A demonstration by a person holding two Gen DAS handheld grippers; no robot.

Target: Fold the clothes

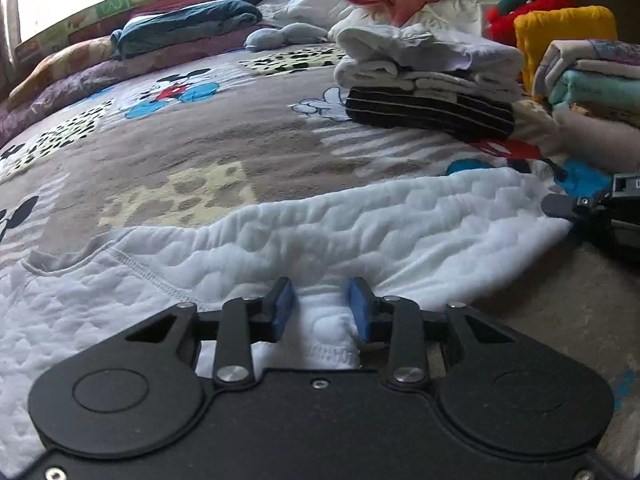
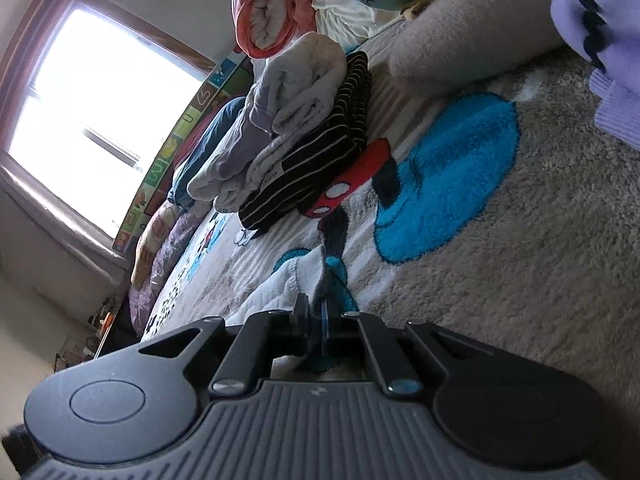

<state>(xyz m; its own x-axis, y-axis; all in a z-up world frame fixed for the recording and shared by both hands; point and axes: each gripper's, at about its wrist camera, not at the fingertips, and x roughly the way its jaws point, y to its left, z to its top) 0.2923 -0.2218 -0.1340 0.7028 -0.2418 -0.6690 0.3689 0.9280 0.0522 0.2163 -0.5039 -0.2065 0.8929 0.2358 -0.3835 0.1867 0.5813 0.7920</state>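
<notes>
White quilted garment (image 1: 360, 224) on blanket (image 1: 200, 152): left jaws released over hem, right jaws pinching corner, folded stack (image 1: 428, 88) behind.

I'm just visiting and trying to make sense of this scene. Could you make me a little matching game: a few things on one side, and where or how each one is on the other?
Things:
1. left gripper
2. right gripper
3. black striped garment
4. yellow knit

States:
A. bottom of a folded stack
B. shut on the white quilted garment's corner
C. open, white fabric between its pads
D. behind the folded stacks

Pairs: 1-C, 2-B, 3-A, 4-D
</notes>
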